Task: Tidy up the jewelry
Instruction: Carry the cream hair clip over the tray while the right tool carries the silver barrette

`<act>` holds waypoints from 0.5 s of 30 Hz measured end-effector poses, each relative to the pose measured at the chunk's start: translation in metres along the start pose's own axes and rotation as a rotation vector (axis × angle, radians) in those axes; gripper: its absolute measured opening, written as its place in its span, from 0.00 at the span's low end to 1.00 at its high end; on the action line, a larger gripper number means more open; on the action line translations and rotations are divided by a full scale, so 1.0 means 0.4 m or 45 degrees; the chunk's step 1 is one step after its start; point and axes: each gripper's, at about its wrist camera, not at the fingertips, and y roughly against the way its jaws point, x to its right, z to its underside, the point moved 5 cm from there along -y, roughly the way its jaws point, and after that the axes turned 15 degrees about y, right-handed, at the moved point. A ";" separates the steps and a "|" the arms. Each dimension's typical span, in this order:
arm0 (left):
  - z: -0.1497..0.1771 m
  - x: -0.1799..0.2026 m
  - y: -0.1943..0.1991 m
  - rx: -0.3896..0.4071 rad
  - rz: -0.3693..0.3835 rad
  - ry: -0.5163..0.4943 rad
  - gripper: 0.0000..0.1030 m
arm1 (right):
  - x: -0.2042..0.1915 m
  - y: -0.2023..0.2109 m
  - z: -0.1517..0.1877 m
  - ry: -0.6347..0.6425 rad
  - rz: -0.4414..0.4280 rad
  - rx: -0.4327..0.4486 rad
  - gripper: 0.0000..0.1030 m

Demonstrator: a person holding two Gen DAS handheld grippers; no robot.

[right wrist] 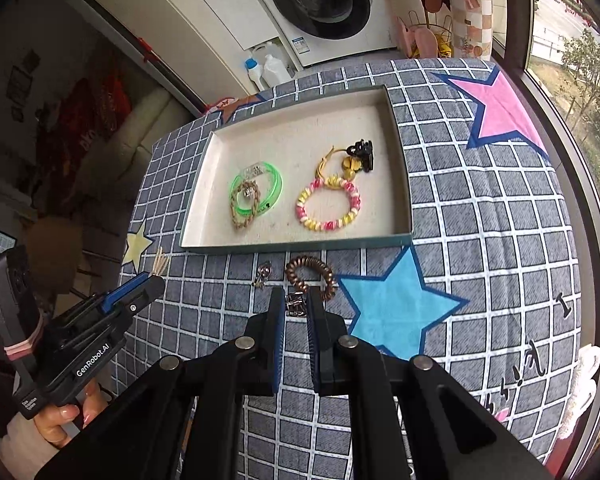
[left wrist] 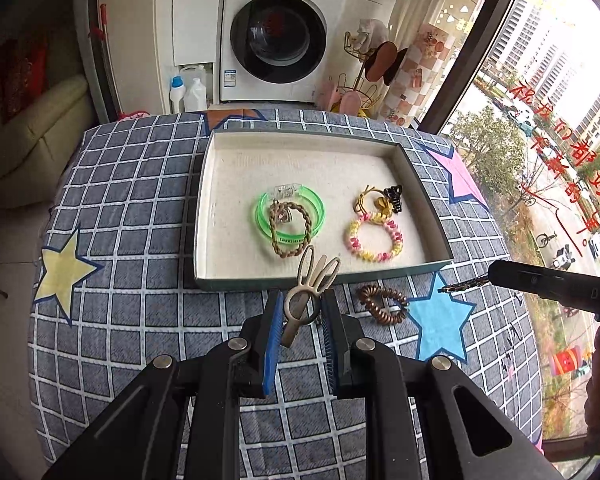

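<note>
A big white washing machine [left wrist: 276, 36] with a round dark door stands at the back. Two white bottles [left wrist: 188, 92] sit on the floor just beside it, one with a blue cap. The tabletop has a gray checked cloth [left wrist: 140, 208] with yellow, pink and blue stars. Tall buildings [left wrist: 548, 52] and trees show through the window.

The black plastic left gripper [right wrist: 158, 280] and matching right gripper [right wrist: 296, 312] have blue ribbed finger pads [right wrist: 277, 340], round silver screws, white "GenRobot.AI" lettering, and a bare-skinned hand [right wrist: 66, 420].
</note>
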 end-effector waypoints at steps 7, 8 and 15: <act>-0.069 -0.008 -0.070 0.011 -0.039 0.028 0.31 | 0.031 -0.057 -0.078 -0.004 -0.021 -0.014 0.11; -0.077 -0.010 -0.082 0.009 -0.043 0.035 0.31 | 0.035 -0.068 -0.087 -0.001 -0.021 -0.019 0.11; -0.117 -0.015 -0.165 -0.012 -0.081 0.040 0.31 | 0.063 -0.152 -0.136 0.006 -0.044 -0.074 0.11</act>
